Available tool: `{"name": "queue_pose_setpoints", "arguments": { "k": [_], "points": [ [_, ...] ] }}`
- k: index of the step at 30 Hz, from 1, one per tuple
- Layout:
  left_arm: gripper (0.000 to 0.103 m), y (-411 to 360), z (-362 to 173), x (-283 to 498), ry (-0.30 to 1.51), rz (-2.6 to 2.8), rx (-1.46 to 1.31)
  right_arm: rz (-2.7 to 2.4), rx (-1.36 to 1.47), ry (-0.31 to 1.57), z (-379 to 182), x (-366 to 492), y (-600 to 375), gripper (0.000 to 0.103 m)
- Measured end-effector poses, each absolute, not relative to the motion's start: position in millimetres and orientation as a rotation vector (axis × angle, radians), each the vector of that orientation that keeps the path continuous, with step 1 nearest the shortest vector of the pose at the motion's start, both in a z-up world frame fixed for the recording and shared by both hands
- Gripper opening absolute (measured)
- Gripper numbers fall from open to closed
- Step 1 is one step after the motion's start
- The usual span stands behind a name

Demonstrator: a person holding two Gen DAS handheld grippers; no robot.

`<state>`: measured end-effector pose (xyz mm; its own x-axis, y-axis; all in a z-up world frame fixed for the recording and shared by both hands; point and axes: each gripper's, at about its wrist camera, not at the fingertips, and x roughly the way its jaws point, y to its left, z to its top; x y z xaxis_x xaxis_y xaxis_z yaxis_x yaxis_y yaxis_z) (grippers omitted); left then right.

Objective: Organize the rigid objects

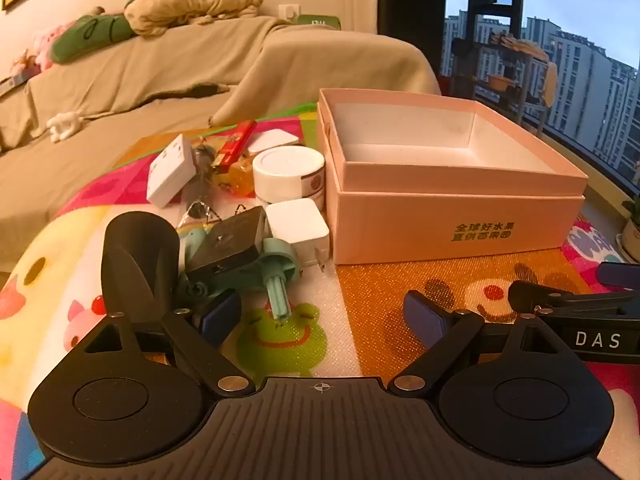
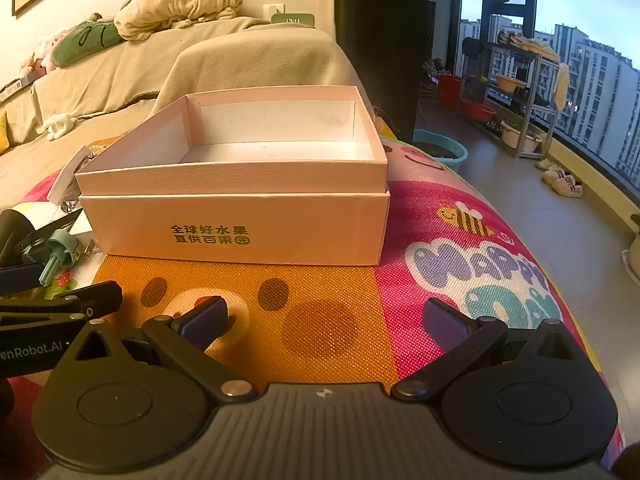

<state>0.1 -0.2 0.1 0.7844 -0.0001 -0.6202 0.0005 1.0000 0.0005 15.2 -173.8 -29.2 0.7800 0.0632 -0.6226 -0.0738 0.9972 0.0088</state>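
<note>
Beside mat-top pink box (image 1: 452, 216), teal handle (image 1: 277, 292) points toward camera.

The pink cardboard box (image 2: 240, 216) bears two lines of green Chinese print on its front wall: "全球好水果" above "直供百果园". The colourful cartoon-printed play mat (image 2: 460, 216) carries bubble lettering reading "HAPPY" with a partly legible second word beneath it, beginning "Da". The black right tongs (image 1: 600, 336) body shows white letters "DAS". The black left tongs (image 2: 36, 344) body shows the cut-off white print "enRobot.AI". Markings on the small white round jar (image 1: 288, 176) are too small to read.
</note>
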Motion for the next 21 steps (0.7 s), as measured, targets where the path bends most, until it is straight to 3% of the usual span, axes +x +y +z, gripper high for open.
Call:
{"name": "queue_pose_setpoints", "arguments": {
  "k": [21],
  "points": [
    [0.093,-0.2,0.2,-0.1,0.667,-0.001,-0.002,0.073,-0.018,0.676,-29.4,15.3,-173.9,0.103]
  ]
}}
